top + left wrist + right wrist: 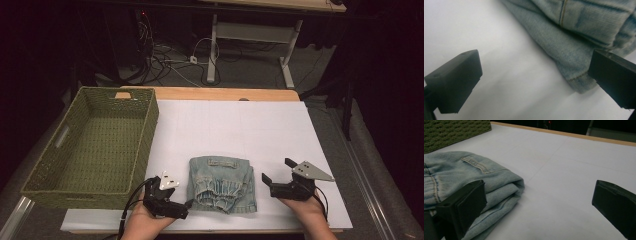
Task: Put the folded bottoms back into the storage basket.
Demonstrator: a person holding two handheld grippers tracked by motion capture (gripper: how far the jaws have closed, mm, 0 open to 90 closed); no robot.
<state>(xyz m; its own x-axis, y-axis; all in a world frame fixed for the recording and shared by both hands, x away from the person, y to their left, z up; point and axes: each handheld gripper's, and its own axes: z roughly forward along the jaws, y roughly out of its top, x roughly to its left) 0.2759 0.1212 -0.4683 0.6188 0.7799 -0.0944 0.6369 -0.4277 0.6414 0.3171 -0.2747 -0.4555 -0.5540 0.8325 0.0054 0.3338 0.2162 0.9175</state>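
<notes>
A folded pair of light blue denim jeans (222, 183) lies on the white table cover (235, 127) near the person's edge of the table, roughly midway between the two grippers. It is folded into a compact bundle, with a belt loop or waistband strip across its far edge and bunched, frayed hem folds at its near edge. The left gripper (189, 204) sits just beside the bundle's near left corner, held in the person's left hand (142, 222), and its jaws stand wide apart with nothing pressed between them. In the left gripper view the denim runs across the upper right, and one corner of the fabric reaches down beside the right-hand jaw, while the other jaw stands over bare white cover; whether that jaw touches the cloth cannot be told. The right gripper (278, 170) rests just off the bundle's right edge, held in the right hand (309, 209), its jaws likewise spread wide and holding nothing. In the right gripper view the folded edge of the jeans lies behind the left-hand jaw and the other jaw stands over bare cover well clear of the cloth. A green woven basket (60, 172) stands on the left part of the table, near the left gripper and apart from the jeans.
</notes>
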